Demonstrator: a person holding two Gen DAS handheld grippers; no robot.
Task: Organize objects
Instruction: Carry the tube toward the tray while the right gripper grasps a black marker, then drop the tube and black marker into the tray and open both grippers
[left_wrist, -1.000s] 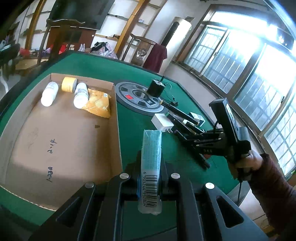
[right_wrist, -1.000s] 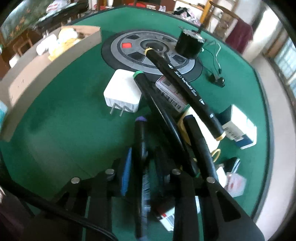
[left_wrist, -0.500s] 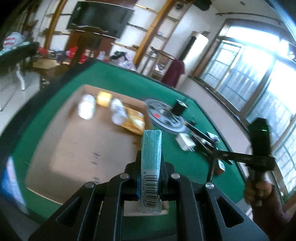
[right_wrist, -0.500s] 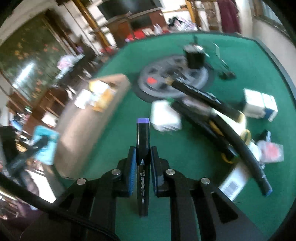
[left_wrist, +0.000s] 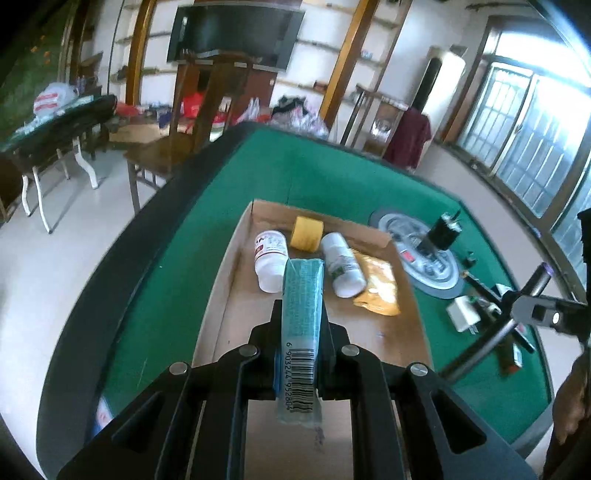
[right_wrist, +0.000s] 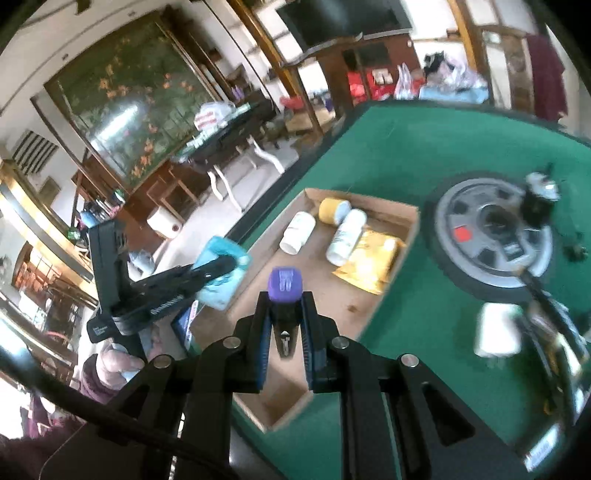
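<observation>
I have swung both tools away from the clutter on the green felt table (left_wrist: 332, 177) and over the cardboard tray (left_wrist: 236, 306), so both loads look ready to set down. My left gripper (left_wrist: 301, 347) is clamped on the teal tissue pack (left_wrist: 303, 314); my right gripper (right_wrist: 282, 325) pinches the purple-capped marker (right_wrist: 284, 286). Two white bottles (left_wrist: 343, 267), tape and a yellow packet already lie inside.

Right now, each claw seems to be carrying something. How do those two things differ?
The left claw pinches a flat teal packet with a barcode; the right claw pinches a slim black marker with a purple cap. The packet is wide and soft-looking, the marker narrow and rigid. Both are held above the cardboard tray, pointing forward.
</observation>
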